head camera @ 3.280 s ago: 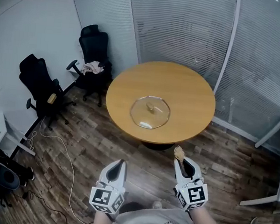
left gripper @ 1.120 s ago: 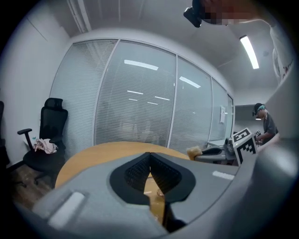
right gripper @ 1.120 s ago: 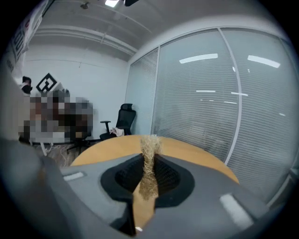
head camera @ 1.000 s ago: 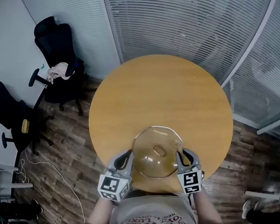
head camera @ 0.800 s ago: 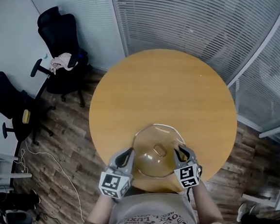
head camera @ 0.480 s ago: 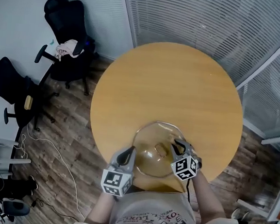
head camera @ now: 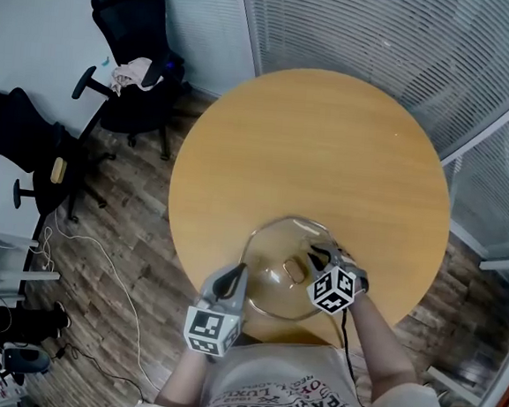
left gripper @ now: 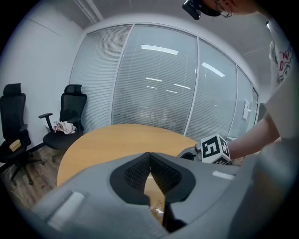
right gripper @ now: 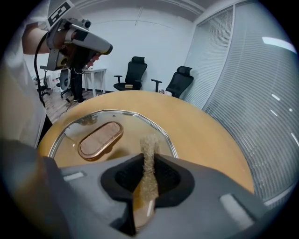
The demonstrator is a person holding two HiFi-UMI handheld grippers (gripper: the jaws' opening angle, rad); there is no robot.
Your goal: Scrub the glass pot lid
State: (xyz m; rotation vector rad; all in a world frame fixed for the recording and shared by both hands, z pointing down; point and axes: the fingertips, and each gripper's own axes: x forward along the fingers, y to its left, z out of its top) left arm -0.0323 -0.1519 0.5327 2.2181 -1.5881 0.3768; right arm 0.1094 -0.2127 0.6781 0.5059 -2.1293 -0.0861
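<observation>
1. At the near edge of the round counter (head camera: 313, 141), the left tongs (head camera: 236, 276) point forward and slightly up. Their tips sit just beside the lid's left rim, and I cannot tell whether they touch it. In the left gripper view these tongs (left gripper: 149, 156) are clenched tip to tip on nothing.
2. Right of them, the right tongs (head camera: 319, 252) lean inward over the lid's right side, with the forearm coming up from the lower right. They grasp a brush (right gripper: 148, 156), whose bristle end pokes out past the jaws above the glass.
3. Counted: two black chairs (head camera: 139, 21) at far left, one counter, one lid, one brush and two tongs.
4. The lid (head camera: 277, 244) lies flat, knob up, on the counter's near part. It is clear glass with a metal, many-sided rim and an oval coppery knob (right gripper: 100, 139) at its centre.
</observation>
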